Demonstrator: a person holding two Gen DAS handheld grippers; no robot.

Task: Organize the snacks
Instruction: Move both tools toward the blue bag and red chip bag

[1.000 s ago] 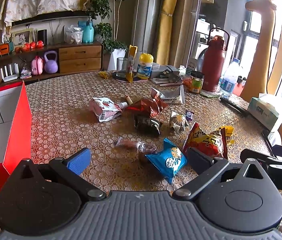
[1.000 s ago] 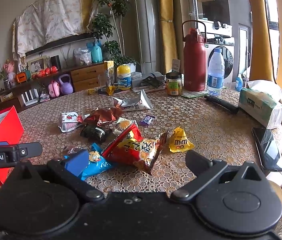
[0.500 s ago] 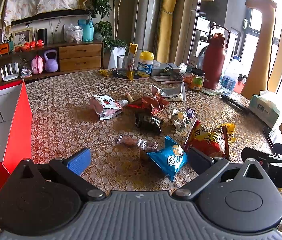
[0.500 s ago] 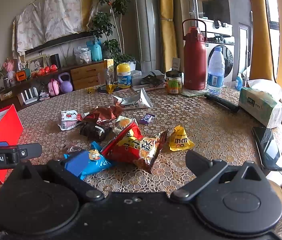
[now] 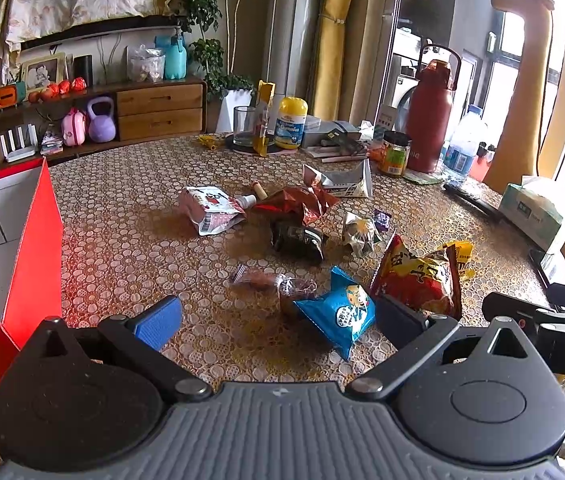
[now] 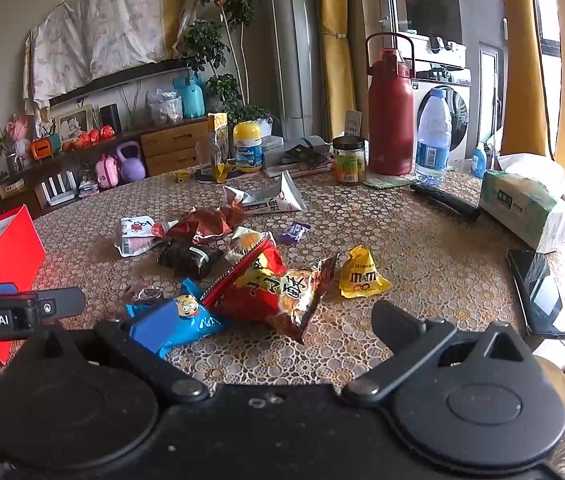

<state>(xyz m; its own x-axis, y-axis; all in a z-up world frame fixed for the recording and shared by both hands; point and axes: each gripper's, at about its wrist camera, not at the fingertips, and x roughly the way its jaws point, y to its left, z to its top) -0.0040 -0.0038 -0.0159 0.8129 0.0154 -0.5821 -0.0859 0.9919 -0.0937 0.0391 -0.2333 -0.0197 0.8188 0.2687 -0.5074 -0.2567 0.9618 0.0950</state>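
Your snacks lie in one loose bunch in the middle of the table [image 5: 130,240]. One blue bag [image 5: 340,312] sits nearest to you, touching one big red chip bag [image 6: 278,284]. Just beside that is one yellow candy bag [image 6: 358,272]. Farther back you have one black pack [image 5: 298,236], one brown wrapper [image 5: 294,204] and one white pouch [image 5: 210,210]. One red box [image 5: 22,248] stands open on your left. Your left gripper [image 5: 278,316] and your right gripper [image 6: 274,320] both have their fingers wide apart, holding nothing.
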